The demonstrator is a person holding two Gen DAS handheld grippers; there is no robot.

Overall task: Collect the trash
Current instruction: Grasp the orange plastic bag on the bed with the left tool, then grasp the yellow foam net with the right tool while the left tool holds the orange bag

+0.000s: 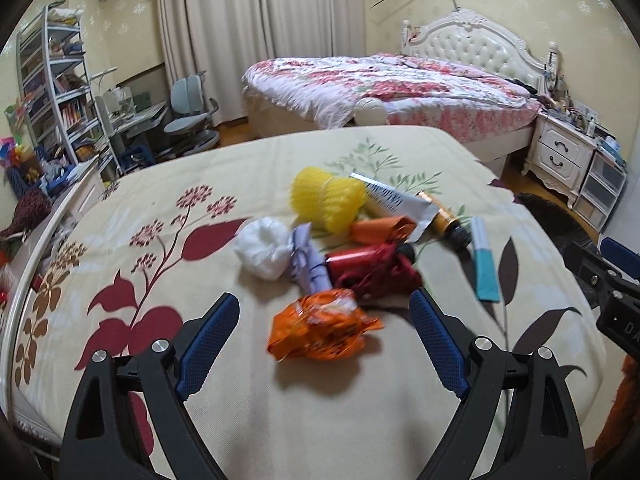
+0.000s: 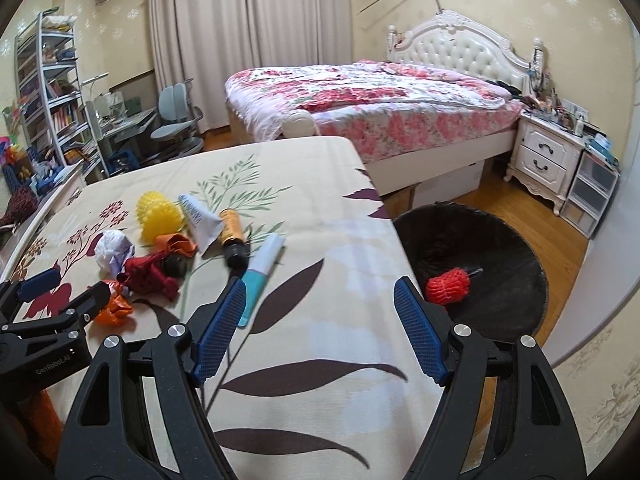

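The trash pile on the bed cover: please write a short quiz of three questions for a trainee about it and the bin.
1. True or false: the black bin beside the bed cover already holds a red foam net.
2. Which item lies nearest the open left gripper? A) yellow foam net B) orange wrapper C) teal and white tube
3. Fill in: the right gripper is open and holds ____.

Key
1. True; it lies alone in the bin.
2. B; the wrapper sits just ahead, between the fingertips, not gripped.
3. Nothing; only bed cover shows between its fingers.
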